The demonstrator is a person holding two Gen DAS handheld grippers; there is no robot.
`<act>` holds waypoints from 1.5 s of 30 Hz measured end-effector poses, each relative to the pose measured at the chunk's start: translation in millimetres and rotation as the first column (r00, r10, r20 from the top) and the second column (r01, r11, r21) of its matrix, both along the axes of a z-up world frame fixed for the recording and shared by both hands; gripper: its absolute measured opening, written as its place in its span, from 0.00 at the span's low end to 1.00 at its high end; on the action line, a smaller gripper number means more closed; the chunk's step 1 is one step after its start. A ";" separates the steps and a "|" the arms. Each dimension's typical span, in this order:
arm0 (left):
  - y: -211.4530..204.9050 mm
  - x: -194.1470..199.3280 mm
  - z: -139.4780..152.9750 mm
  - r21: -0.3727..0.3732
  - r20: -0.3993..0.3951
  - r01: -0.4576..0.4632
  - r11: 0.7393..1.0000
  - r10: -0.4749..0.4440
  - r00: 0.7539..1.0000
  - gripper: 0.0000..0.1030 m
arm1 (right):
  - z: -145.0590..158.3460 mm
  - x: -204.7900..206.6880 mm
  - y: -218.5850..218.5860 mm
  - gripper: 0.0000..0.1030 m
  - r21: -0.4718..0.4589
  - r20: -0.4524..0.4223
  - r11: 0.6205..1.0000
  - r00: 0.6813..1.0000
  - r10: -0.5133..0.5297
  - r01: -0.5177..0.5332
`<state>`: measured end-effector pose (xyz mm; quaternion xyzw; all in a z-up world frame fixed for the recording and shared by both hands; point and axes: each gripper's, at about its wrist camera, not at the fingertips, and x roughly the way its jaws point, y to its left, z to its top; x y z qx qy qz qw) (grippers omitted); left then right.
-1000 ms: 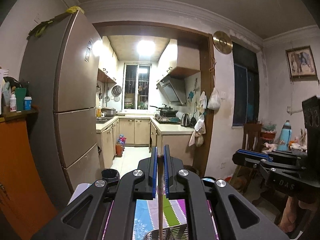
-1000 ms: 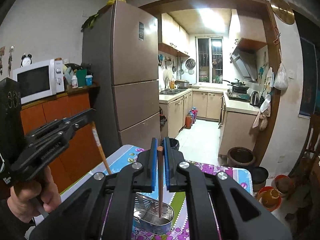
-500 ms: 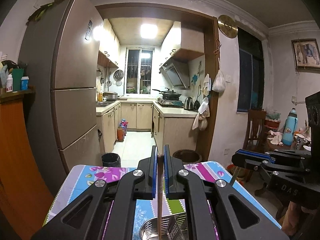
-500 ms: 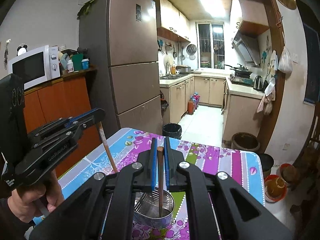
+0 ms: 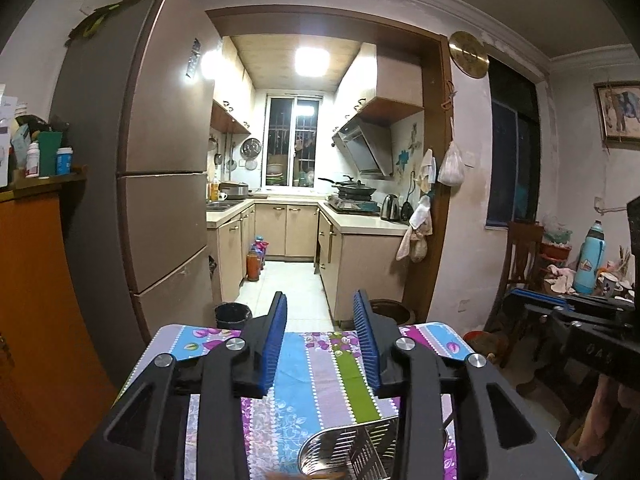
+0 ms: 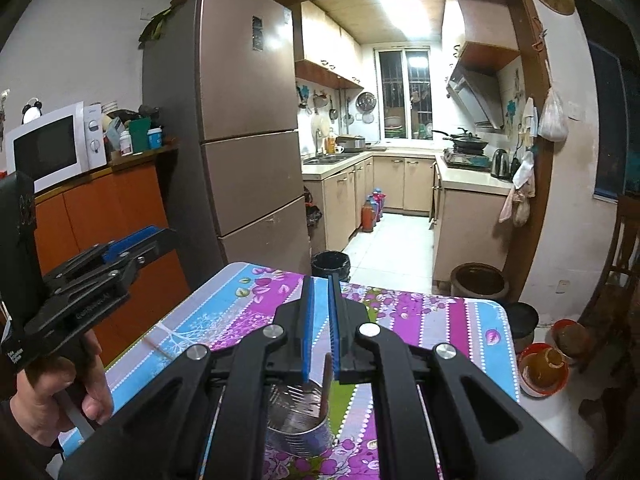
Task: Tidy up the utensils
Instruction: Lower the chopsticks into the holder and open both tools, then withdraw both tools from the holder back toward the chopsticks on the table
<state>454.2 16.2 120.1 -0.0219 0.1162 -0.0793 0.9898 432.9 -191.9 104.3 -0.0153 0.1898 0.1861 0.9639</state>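
Left gripper (image 5: pixel 320 344) fingers spread, empty. Right gripper (image 6: pixel 319 330) pinches chopstick (image 6: pixel 327 384) above metal holder (image 6: pixel 298 420); tilted release risks missing holder.

The worktop (image 6: pixel 424 312) wears a cloth striped in blue, purple, lilac and green, printed with flowers and white dots. On it, the utensil holder (image 6: pixel 298 420) is shiny silver metal with slotted walls. Each hand-held gripper (image 5: pixel 322 340) is black with blue ribbed pads (image 5: pixel 276 344).
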 end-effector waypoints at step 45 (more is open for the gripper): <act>54.5 -336.2 -258.3 0.109 -0.196 0.094 0.990 -0.071 0.978 0.51 | -275.5 -319.6 33.4 0.16 0.015 -0.142 0.992 0.981 0.129 -0.128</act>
